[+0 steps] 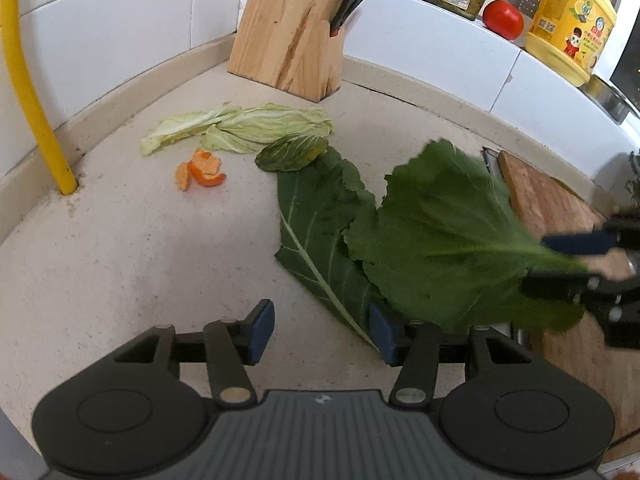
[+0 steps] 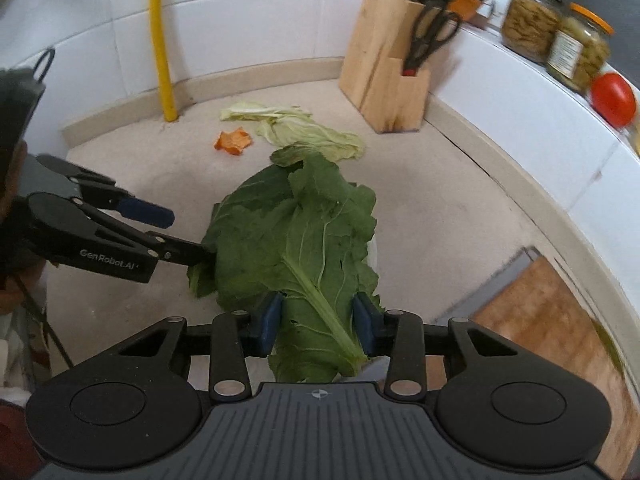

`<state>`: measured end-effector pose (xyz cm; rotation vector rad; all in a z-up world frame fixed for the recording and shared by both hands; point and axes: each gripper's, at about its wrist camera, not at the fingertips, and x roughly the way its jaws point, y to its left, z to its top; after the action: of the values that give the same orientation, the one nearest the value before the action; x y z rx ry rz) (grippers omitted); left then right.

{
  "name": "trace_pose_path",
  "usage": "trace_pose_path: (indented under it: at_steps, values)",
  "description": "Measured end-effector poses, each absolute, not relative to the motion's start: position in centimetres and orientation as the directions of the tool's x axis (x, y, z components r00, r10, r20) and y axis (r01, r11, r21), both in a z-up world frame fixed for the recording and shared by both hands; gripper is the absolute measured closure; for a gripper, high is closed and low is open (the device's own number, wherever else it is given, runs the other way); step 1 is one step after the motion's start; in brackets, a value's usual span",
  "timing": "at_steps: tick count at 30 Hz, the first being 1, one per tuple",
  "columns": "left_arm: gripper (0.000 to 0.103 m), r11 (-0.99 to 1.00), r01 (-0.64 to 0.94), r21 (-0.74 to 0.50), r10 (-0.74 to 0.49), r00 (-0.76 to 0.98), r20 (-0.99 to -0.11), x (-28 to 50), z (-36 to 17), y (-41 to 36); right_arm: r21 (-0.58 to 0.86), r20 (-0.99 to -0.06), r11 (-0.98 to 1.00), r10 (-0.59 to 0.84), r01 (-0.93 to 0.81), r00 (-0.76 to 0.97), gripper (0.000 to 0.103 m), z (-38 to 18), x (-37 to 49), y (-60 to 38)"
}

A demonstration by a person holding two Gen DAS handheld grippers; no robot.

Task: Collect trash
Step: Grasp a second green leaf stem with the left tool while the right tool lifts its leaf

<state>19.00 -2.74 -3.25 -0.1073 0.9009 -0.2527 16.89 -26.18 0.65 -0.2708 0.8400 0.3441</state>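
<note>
On the beige counter (image 1: 140, 264), my right gripper (image 2: 319, 322) is shut on a large green leaf (image 2: 304, 232), whose stem end fills the gap between the blue pads. The left wrist view shows that leaf (image 1: 440, 232) hanging from the right gripper (image 1: 540, 264) above a darker leaf (image 1: 320, 220) that lies flat. My left gripper (image 1: 322, 332) stands open with nothing between its fingers, its right finger at the dark leaf's edge. Farther back lie pale cabbage leaves (image 1: 248, 124), a small dark leaf (image 1: 292, 154) and orange peel (image 1: 204, 168).
A wooden knife block (image 1: 288, 28) with scissors stands in the back corner beside a yellow pipe (image 1: 28, 92). A wooden cutting board (image 1: 548, 200) lies to the right. On the tiled ledge sit jars (image 2: 576, 52), a tomato (image 1: 503, 19) and a yellow bottle (image 1: 572, 24).
</note>
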Motion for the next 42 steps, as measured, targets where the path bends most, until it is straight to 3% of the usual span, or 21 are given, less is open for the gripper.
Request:
trace_pose_path:
  at_steps: [2,5,8,12,14,16,17,19,21,24,30,39,40,42]
  values:
    - [0.056,0.964,0.181,-0.197,-0.267,0.597,-0.757,18.7,-3.1,-3.0,-0.068,-0.784,0.914,0.199,-0.401,0.588,0.052,-0.3,16.7,-26.3]
    - [0.056,0.964,0.193,-0.182,-0.263,0.601,-0.755,18.3,-2.8,-3.2,-0.148,-0.747,0.908,0.157,-0.393,0.646,0.05,-0.6,15.7,-25.4]
    - [0.056,0.966,0.186,-0.177,-0.255,0.603,-0.756,17.9,-2.7,-3.0,-0.28,-0.698,0.857,0.126,-0.431,0.705,0.029,-0.6,14.8,-23.6]
    - [0.056,0.968,0.159,-0.194,-0.25,0.606,-0.755,17.5,-2.9,-2.5,-0.481,-0.628,0.717,0.12,-0.504,0.769,0.028,-1.3,14.0,-20.5]
    - [0.056,0.968,0.148,-0.2,-0.249,0.608,-0.754,17.3,-3.0,-2.2,-0.538,-0.641,0.64,0.112,-0.549,0.759,0.032,-2.5,14.4,-19.0]
    - [0.056,0.969,0.14,-0.206,-0.248,0.614,-0.75,17.0,-2.9,-2.1,-0.562,-0.671,0.62,0.047,-0.548,0.74,0.056,-3.7,15.4,-18.3]
    - [0.055,0.968,0.138,-0.208,-0.248,0.617,-0.746,16.8,-2.8,-1.9,-0.584,-0.653,0.616,0.031,-0.529,0.756,0.058,-3.9,15.7,-18.3]
    - [0.055,0.969,0.133,-0.207,-0.245,0.619,-0.746,16.7,-2.8,-1.8,-0.611,-0.64,0.607,0.0,-0.508,0.769,0.081,-3.5,16.1,-18.2]
    - [0.055,0.97,0.13,-0.205,-0.241,0.618,-0.749,16.7,-2.9,-1.7,-0.564,-0.659,0.651,0.017,-0.508,0.752,0.09,-2.4,16.2,-18.8]
    - [0.055,0.97,0.131,-0.204,-0.24,0.62,-0.747,16.8,-2.8,-1.8,-0.493,-0.654,0.73,0.05,-0.474,0.755,0.094,-0.4,16.1,-20.1]
    - [0.055,0.951,0.147,-0.271,-0.302,0.619,-0.725,19.6,-2.6,-2.8,-0.168,-0.62,0.916,0.188,-0.364,0.762,0.094,4.8,16.0,-25.6]
    - [0.05,0.974,0.094,-0.206,-0.22,0.603,-0.767,24.5,-4.2,-5.5,-0.056,-0.602,0.944,0.228,-0.326,0.765,0.094,4.5,16.3,-28.0]
    - [0.052,0.979,0.102,-0.178,-0.203,0.607,-0.768,24.5,-4.3,-5.9,-0.053,-0.602,0.945,0.228,-0.323,0.765,0.094,4.5,16.2,-28.2]
    - [0.069,0.99,0.105,-0.092,-0.138,0.625,-0.768,24.0,-4.5,-6.5,-0.047,-0.599,0.948,0.227,-0.316,0.768,0.094,4.2,16.3,-28.2]
